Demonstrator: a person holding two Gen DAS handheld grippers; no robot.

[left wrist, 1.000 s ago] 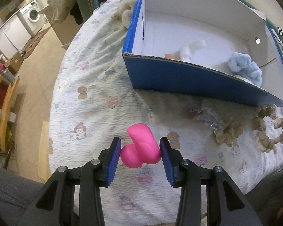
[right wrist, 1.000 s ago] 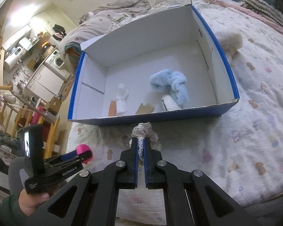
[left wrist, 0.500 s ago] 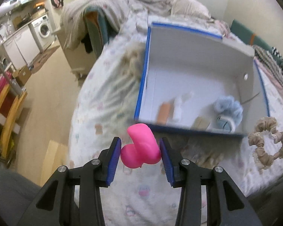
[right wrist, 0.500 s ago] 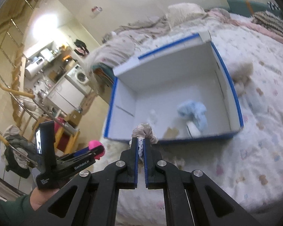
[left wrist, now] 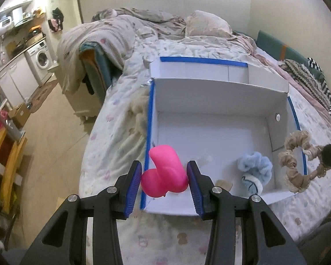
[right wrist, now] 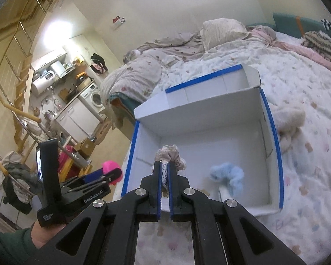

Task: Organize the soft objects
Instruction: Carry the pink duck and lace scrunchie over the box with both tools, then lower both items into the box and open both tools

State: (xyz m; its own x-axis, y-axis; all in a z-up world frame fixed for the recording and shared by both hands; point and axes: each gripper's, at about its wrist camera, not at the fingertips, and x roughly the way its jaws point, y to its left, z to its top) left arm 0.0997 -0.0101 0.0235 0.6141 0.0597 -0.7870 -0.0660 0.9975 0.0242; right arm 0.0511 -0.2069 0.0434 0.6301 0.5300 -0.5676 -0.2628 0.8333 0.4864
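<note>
Pink toy [left wrist: 164,173] between left gripper [left wrist: 164,184] pads

place: a small home, one open room
signs: bed [left wrist: 209,50], washing machine [left wrist: 43,59], kitchen cabinets [right wrist: 77,114], stair rail [right wrist: 8,70]

One box [left wrist: 218,92], two scrunchies [left wrist: 295,165] [left wrist: 253,167], one pink toy [left wrist: 165,172], maybe more.

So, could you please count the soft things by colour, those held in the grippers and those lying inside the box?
Pink: 1, the pink toy held in the left gripper.
Beige: 1, the beige scrunchie held in the right gripper.
Light blue: 1, the blue scrunchie in the white box.
White: 1, a small white piece in the box, half hidden.
Total: 4.
</note>
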